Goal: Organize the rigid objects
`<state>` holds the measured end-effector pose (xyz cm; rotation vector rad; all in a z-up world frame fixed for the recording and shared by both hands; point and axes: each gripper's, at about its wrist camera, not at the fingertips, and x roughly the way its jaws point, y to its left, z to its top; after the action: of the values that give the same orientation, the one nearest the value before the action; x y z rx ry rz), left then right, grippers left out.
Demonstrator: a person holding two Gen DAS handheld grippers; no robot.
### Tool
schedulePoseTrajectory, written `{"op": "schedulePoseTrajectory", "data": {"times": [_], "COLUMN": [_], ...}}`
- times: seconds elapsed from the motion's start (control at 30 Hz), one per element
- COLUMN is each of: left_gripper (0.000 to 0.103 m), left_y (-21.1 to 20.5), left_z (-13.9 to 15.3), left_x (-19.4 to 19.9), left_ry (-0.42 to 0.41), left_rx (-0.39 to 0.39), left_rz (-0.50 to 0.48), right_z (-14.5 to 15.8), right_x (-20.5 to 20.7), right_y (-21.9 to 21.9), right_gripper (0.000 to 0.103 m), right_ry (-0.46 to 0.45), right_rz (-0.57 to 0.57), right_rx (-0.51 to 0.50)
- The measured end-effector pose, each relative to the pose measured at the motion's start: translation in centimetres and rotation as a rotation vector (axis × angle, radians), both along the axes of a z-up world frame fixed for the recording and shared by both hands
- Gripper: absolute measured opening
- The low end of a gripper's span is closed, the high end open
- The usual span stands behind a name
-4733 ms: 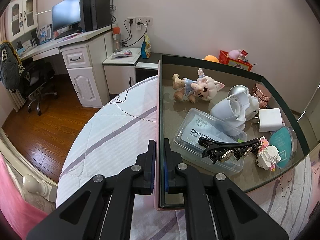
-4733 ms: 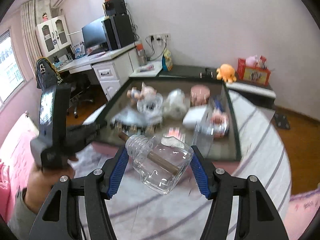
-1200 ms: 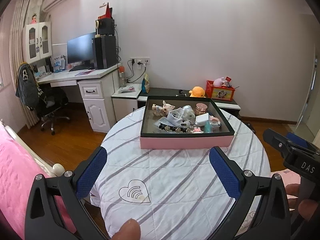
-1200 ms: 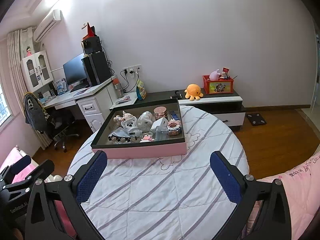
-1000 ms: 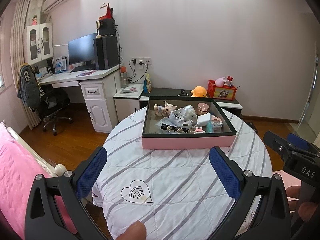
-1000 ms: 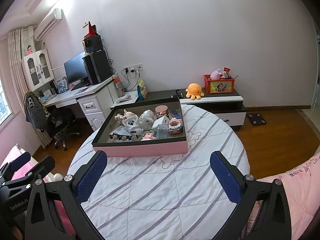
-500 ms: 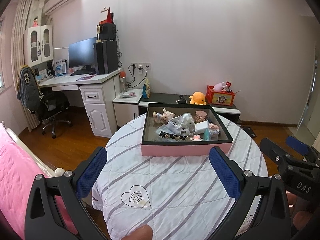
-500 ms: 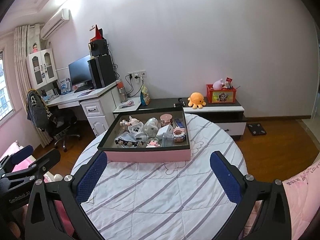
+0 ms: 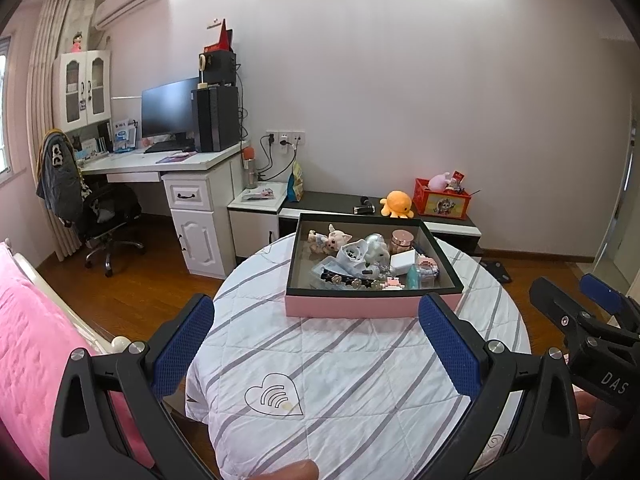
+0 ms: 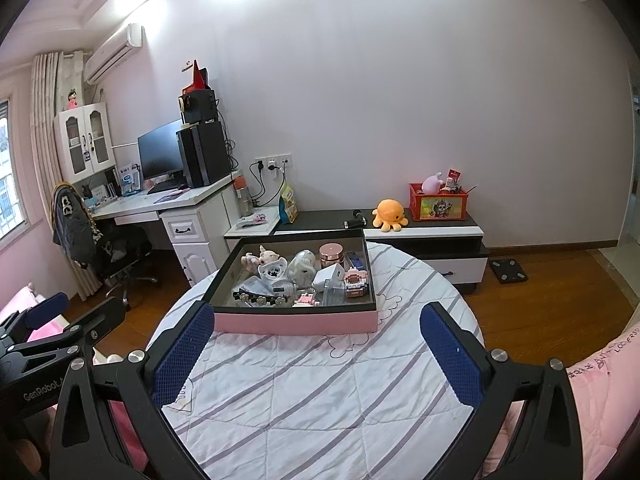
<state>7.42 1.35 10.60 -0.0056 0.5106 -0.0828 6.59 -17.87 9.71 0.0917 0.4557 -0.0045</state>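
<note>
A pink box with a dark rim [image 9: 372, 307] [image 10: 296, 322] stands on the far half of the round table. It holds several small objects: a pig figurine [image 9: 334, 239], a black hair clip [image 10: 260, 299], a white charger [image 9: 403, 260], a rose-gold jar [image 10: 332, 253] and a block toy [image 10: 355, 281]. My left gripper [image 9: 316, 346] is open and empty, held back from the table's near edge. My right gripper [image 10: 318, 354] is open and empty, also well short of the box. Each gripper shows at the edge of the other's view.
The round table has a white striped quilted cover [image 9: 352, 364]. A pink bed [image 9: 28, 344] lies at the left. A white desk with a monitor [image 9: 168, 116] and an office chair [image 9: 108, 216] stand behind, and a low cabinet with an orange plush [image 10: 388, 210].
Over the last seconds both grippers drew far back from the box and opened wide; the clear bottle the right one held is gone from it. In the last half second both rose slightly.
</note>
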Motion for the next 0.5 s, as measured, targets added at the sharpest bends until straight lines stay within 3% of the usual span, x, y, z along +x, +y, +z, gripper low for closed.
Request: {"op": "schedulePoseTrajectory", "data": {"times": [0.5], "left_gripper": [0.103], "left_y": [-0.52], "left_z": [0.80], "left_x": [0.21], "left_ry": [-0.009], "left_rx": [-0.001], "left_rz": [-0.010], "right_z": [-0.01], "right_x": [-0.05], "right_y": [-0.08], "right_gripper": [0.103], "right_ry": [0.003], "right_rz": [-0.002], "right_rx": [0.001]}}
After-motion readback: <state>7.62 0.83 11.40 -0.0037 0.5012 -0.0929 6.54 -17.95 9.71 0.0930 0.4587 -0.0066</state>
